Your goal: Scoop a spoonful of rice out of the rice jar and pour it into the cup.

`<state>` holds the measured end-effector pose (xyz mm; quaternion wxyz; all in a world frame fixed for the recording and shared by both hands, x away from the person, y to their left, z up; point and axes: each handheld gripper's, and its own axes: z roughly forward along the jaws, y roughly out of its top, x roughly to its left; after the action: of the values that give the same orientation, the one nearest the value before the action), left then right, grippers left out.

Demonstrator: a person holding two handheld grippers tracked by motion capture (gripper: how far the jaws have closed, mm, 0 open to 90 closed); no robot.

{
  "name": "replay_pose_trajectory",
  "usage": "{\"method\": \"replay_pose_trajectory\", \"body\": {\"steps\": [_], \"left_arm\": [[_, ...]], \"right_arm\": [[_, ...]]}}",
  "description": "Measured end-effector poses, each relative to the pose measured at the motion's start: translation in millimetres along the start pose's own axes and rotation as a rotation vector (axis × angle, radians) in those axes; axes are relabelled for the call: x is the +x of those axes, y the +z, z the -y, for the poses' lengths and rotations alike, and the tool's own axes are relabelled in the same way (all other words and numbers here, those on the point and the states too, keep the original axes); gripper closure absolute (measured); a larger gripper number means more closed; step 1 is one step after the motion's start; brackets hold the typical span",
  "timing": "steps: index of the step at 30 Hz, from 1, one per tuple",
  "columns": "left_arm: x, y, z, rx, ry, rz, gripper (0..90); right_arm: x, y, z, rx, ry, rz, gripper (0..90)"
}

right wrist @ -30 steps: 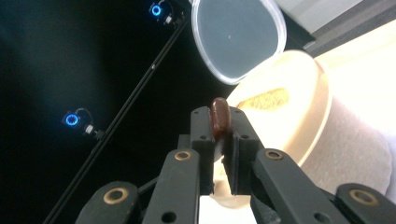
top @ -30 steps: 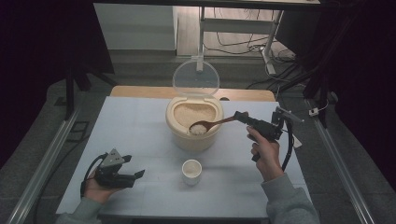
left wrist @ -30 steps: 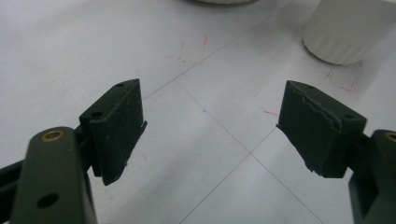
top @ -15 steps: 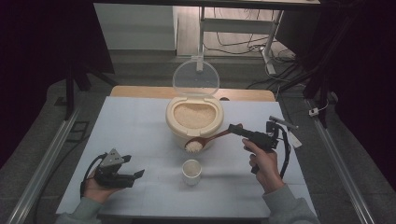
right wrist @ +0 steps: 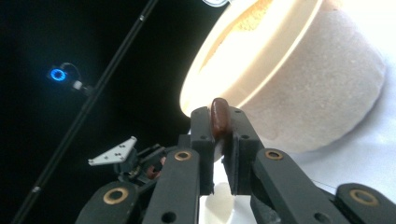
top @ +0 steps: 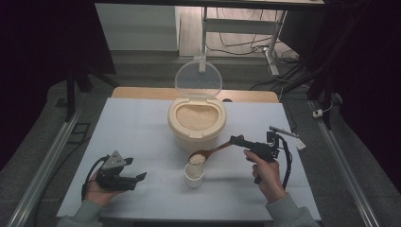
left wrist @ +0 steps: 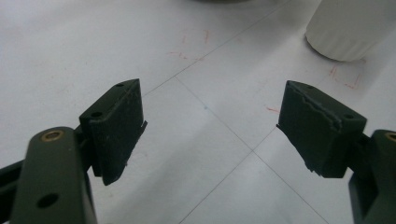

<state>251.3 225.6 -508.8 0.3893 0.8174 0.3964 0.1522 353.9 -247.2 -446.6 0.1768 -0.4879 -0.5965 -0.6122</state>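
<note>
Spoon (top: 213, 152): brown wooden spoon, heaped with white rice, its bowl poised directly above the cup; the handle ran up and to the right into the right gripper.
Cup (top: 194, 174): small white cup, upright on the table in front of the rice container (its ribbed side also showed at the top right of the left gripper view (left wrist: 352, 28)).
Rice container (top: 196, 122): cream round tub at mid-table, filled with rice, its clear lid (top: 198, 78) standing open behind it; in the right gripper view (right wrist: 299, 74) it loomed just beyond the jaws.
Right gripper (top: 239, 141): held in the person's right hand (top: 265, 172), jaws pinched together on the spoon handle; the right gripper view (right wrist: 219, 135) showed the brown handle end clamped between the two black jaws.
Left gripper (top: 137, 177): held in the person's left hand (top: 97, 189), low at the table's near left, well apart from the cup; jaws spread wide with nothing between them (bare tabletop seen through the gap in the left gripper view (left wrist: 210, 126)).
Table (top: 132, 127): pale sheet with faint grid lines and a few red marks.
</note>
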Motion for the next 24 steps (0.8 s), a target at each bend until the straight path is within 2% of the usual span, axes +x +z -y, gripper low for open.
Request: {"method": "replay_pose_trajectory", "body": {"steps": [15,23,24], "left_arm": [[-0.3,0.6,0.2,0.004,0.002,0.002,22.3],[-0.2,0.5,0.3,0.004,0.002,0.002,22.3],[-0.2,0.5,0.3,0.004,0.003,0.002,22.3]], "right_arm": [[5.5,7.0,3.8,0.048,-0.093,0.073,82.8],[19.9,10.7,3.6,0.063,-0.208,0.116,82.8],[23.1,11.2,4.2,0.065,-0.234,0.117,82.8]]}}
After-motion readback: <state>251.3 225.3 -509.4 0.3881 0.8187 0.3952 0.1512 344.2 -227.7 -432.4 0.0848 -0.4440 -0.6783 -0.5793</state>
